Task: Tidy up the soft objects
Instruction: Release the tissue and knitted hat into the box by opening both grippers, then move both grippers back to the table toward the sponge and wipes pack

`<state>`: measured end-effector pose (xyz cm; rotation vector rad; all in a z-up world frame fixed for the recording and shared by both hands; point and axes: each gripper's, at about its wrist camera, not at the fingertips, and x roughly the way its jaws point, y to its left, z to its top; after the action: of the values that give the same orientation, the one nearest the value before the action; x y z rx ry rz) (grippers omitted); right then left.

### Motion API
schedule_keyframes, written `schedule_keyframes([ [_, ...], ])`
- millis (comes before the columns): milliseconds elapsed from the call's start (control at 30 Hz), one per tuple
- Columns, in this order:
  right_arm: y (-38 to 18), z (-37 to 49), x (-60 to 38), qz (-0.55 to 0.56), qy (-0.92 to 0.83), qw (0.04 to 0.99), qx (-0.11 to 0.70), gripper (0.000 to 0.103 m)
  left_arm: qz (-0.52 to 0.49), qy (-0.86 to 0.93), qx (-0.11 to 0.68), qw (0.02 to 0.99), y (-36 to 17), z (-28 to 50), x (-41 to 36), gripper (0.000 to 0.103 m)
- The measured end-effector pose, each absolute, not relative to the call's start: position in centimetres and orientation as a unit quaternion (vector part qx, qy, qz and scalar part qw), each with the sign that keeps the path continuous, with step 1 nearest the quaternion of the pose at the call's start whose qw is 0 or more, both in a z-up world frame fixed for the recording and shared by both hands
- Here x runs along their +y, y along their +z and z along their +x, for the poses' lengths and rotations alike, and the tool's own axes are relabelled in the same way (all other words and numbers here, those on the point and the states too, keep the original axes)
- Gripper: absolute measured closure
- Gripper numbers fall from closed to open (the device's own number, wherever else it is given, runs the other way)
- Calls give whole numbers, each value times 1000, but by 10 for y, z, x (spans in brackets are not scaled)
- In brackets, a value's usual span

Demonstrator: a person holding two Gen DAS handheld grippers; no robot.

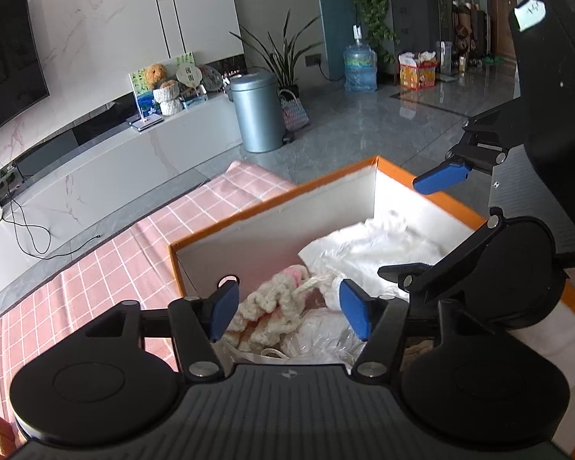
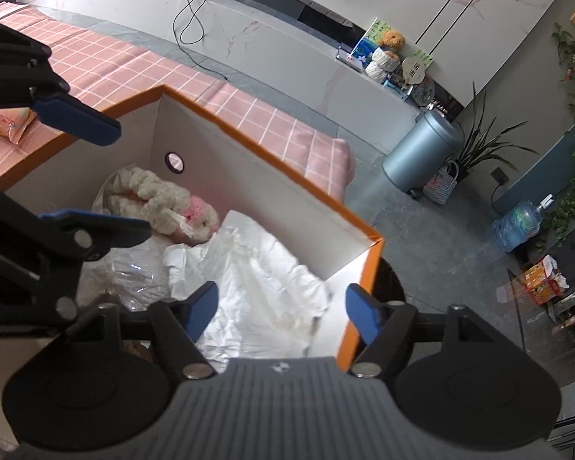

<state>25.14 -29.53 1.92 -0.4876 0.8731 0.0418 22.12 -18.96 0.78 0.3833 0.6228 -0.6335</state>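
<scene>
Soft daylight fills both views — brightest on the white cloth (image 2: 257,268) and glossy floor (image 1: 383,115), which shows glare. Fisheye bending curves the edges; corners vignette dark.

The left gripper (image 1: 287,308) hangs with jaws apart above a cream knitted toy (image 1: 266,304) inside the orange box (image 1: 272,201).

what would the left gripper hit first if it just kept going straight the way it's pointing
Probably the cream crocheted item lying in the orange box. The left gripper is open, nothing between its pads, and that knit sits in the gap just ahead. Depth is hard to judge; the clear plastic bag beside it could come first.
</scene>
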Motion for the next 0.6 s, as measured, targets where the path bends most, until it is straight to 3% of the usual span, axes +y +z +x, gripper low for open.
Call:
schedule_keyframes([
  [600, 69, 199, -298, -183, -35, 917, 354, 11, 113, -290, 239, 920, 52, 185, -148, 23],
])
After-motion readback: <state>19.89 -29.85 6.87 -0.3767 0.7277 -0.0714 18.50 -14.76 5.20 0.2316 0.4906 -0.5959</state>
